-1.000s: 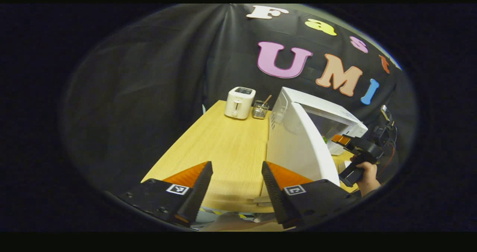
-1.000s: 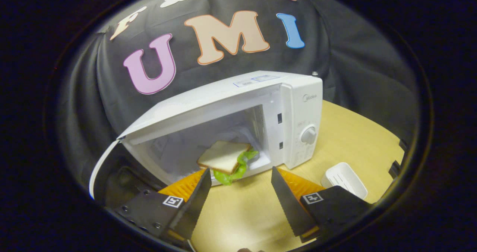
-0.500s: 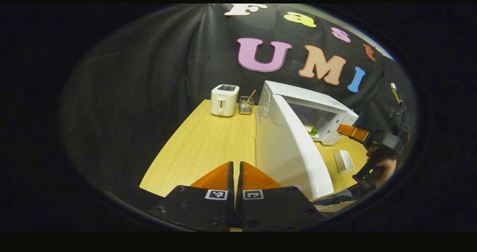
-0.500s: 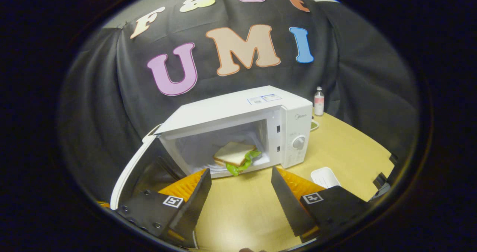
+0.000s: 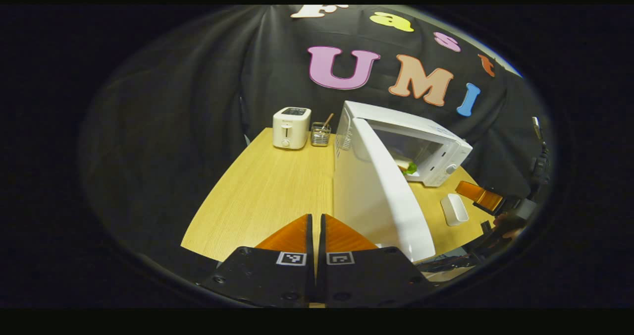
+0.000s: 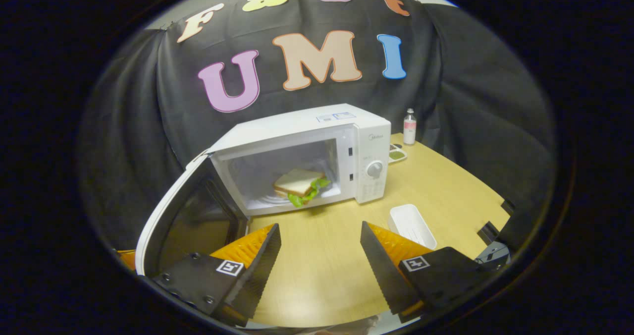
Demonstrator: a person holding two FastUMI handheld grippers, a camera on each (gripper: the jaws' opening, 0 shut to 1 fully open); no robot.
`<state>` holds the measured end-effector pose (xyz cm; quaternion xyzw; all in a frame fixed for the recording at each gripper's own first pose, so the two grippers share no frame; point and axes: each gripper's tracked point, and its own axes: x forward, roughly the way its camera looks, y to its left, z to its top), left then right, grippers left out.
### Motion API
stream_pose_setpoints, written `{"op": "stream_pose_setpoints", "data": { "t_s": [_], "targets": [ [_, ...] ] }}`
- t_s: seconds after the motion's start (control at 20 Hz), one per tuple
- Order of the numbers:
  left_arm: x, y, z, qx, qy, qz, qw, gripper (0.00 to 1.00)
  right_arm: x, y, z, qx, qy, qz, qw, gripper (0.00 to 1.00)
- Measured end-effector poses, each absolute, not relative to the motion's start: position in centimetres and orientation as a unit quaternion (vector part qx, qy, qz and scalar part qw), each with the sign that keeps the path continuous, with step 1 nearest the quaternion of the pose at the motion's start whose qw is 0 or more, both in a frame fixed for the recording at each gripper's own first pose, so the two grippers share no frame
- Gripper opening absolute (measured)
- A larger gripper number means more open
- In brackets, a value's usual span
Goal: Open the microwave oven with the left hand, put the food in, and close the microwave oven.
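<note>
Left gripper view starts at the bottom with the left tongs (image 5: pixel 315 231), their orange-faced black fingers pressed together with nothing between them, held low over the near edge of the pale wooden desk (image 5: pixel 267 191). Closed like that they make a blunt tip, which suits pushing a panel better than gripping one. Just beyond and to the right stands the white swung-open microwave door (image 5: pixel 379 186), edge-on, its outer face turned toward these tongs. Bare desk lies to the left of it, so there looks to be room to come round and press it shut. Farther back, a small white toaster (image 5: pixel 290 127) and a wire-mesh utensil holder (image 5: pixel 321 134) sit by the cloth wall, well clear of the door's swing.

In the right gripper view, the right tongs (image 6: pixel 320 248) hang wide apart and empty above the desk's front edge. A white rectangular plastic tray (image 6: pixel 411 225) lies just beside the right finger, empty. Past it sits the white boxy microwave oven (image 6: pixel 307 151), cavity exposed, with the white-bread sandwich with green lettuce (image 6: pixel 299 184) resting inside. Some lettuce reaches toward the front sill, which could matter as the door comes round. A small clear bottle (image 6: pixel 409 127) stands at the far corner
</note>
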<state>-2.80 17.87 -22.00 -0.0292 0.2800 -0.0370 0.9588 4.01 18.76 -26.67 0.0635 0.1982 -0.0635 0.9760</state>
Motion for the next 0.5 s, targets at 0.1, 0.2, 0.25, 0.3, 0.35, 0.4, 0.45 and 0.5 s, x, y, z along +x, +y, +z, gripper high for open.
{"op": "stream_pose_setpoints", "data": {
  "t_s": [0.1, 0.2, 0.25, 0.3, 0.35, 0.4, 0.45, 0.5],
  "targets": [
    [-2.7, 17.2, -22.1, -0.020, 0.281, -0.045, 0.958, 0.01, 3.2, 17.7, -26.5, 0.064, 0.199, -0.069, 0.976, 0.99],
    [-2.6, 16.3, -21.9, -0.006, 0.283, -0.050, 0.958, 0.01, 2.6, 16.3, -26.3, 0.061, 0.196, -0.081, 0.975, 1.00],
    [-2.3, 15.9, -22.1, -0.003, 0.281, -0.055, 0.958, 0.01, 2.4, 15.6, -26.2, 0.064, 0.196, -0.085, 0.975, 1.00],
    [-2.3, 15.3, -22.1, -0.002, 0.285, -0.059, 0.957, 0.01, 2.3, 15.0, -26.3, 0.069, 0.197, -0.089, 0.974, 1.00],
    [-2.2, 14.8, -22.1, -0.002, 0.286, -0.061, 0.956, 0.00, 2.1, 14.1, -26.3, 0.069, 0.198, -0.094, 0.973, 0.99],
    [-2.0, 14.1, -22.3, -0.002, 0.289, -0.065, 0.955, 0.01, 2.0, 13.1, -26.4, 0.066, 0.200, -0.102, 0.972, 0.99],
    [-1.8, 13.3, -22.2, 0.000, 0.290, -0.069, 0.955, 0.01, 1.9, 12.0, -26.3, 0.063, 0.201, -0.109, 0.972, 0.99],
    [-1.5, 12.5, -22.1, 0.004, 0.289, -0.072, 0.955, 0.01, 1.8, 11.2, -26.0, 0.063, 0.199, -0.114, 0.971, 1.00]
  ]
}}
